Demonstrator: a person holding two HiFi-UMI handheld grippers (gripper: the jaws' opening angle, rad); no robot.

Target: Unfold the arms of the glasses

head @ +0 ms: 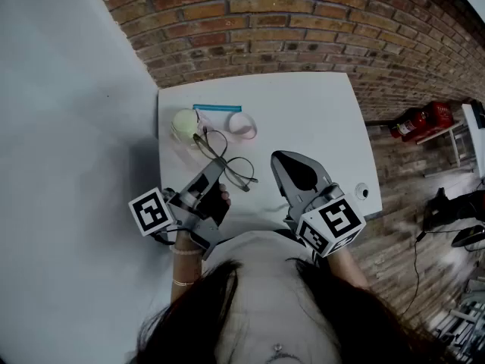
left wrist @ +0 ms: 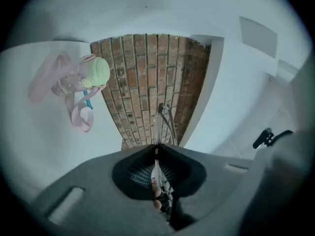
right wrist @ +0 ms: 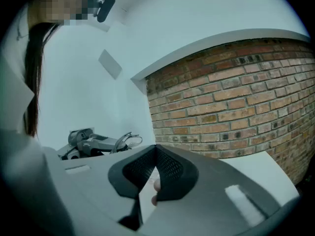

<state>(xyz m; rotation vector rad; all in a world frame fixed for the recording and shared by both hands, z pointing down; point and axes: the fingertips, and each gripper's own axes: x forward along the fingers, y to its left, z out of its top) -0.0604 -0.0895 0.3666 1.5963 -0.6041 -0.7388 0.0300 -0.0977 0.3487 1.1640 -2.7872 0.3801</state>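
Thin wire-framed glasses [head: 227, 160] hang over the white table [head: 311, 112], held at one side by my left gripper [head: 216, 167]. In the left gripper view the jaws of that gripper [left wrist: 156, 146] are shut on a thin metal part of the glasses [left wrist: 165, 118], which stick out past the tips. Whether the arms are folded I cannot tell. My right gripper [head: 282, 159] hovers just right of the glasses, shut with nothing in it. In the right gripper view its jaws [right wrist: 156, 149] meet, and the left gripper [right wrist: 88, 142] with the glasses [right wrist: 126, 140] shows to the left.
At the table's far left lie a pale green round object [head: 185, 122], a blue strip [head: 217, 108] and a pink-white ring [head: 242, 125]. A small round fitting [head: 362, 192] sits near the right edge. Brick flooring and a red object [head: 420, 120] lie beyond the table.
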